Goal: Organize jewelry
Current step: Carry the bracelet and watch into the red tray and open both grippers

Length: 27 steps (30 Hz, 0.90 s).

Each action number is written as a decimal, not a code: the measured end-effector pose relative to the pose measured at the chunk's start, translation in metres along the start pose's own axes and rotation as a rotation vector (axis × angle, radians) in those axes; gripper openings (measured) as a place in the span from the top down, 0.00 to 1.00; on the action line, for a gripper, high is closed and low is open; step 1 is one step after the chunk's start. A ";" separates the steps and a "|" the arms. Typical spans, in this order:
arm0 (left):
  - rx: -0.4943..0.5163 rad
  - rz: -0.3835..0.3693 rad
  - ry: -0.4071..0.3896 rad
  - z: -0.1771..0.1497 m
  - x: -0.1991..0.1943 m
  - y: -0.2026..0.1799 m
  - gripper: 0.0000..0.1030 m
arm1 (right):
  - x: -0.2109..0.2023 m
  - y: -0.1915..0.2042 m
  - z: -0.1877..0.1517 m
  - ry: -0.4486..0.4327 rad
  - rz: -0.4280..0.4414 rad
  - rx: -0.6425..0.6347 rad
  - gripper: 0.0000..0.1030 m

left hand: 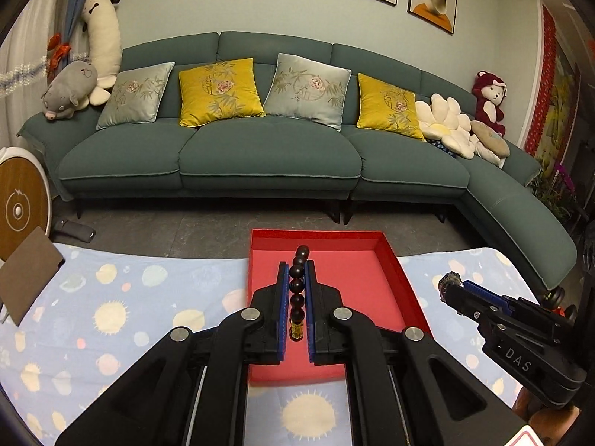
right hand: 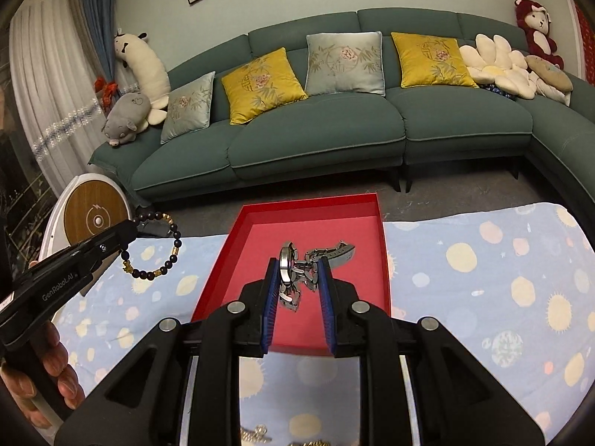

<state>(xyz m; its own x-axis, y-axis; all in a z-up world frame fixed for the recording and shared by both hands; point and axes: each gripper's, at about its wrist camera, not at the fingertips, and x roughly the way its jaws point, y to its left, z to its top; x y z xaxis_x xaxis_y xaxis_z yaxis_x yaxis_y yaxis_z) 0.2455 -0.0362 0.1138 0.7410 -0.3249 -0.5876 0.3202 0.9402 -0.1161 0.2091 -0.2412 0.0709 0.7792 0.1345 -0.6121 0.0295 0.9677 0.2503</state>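
My left gripper (left hand: 296,271) is shut on a dark bead bracelet (left hand: 298,286) with gold beads and holds it above the open red box (left hand: 386,260). In the right wrist view the bracelet (right hand: 156,249) hangs from the left gripper (right hand: 128,236) over the cloth left of the box. My right gripper (right hand: 296,269) is shut on a silver metal watch (right hand: 297,271) and holds it over the red box (right hand: 238,234); the band sticks out to the right. In the left wrist view the right gripper (left hand: 452,286) with the watch (left hand: 448,282) is right of the box.
A light blue cloth (left hand: 130,297) with sun and planet prints covers the table. More silver and gold jewelry (right hand: 256,433) lies on the cloth under my right gripper. A brown card (left hand: 26,271) stands at the left. A green sofa (left hand: 260,148) stands beyond.
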 end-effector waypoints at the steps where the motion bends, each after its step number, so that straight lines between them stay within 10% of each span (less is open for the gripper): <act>1: 0.001 0.005 0.005 0.003 0.013 0.000 0.95 | 0.012 -0.002 0.005 0.006 -0.003 -0.002 0.81; 16: 0.023 0.097 0.146 -0.001 0.153 -0.001 0.94 | 0.145 -0.027 0.027 0.123 -0.074 -0.010 0.80; 27: -0.020 0.104 0.089 0.008 0.118 0.008 0.70 | 0.093 -0.036 0.031 0.021 -0.042 0.026 0.63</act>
<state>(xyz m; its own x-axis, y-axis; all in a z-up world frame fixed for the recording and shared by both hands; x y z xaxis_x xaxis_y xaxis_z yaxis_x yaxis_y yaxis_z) 0.3407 -0.0679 0.0502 0.7139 -0.2161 -0.6661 0.2319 0.9705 -0.0664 0.3003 -0.2702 0.0280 0.7637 0.0986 -0.6380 0.0781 0.9669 0.2429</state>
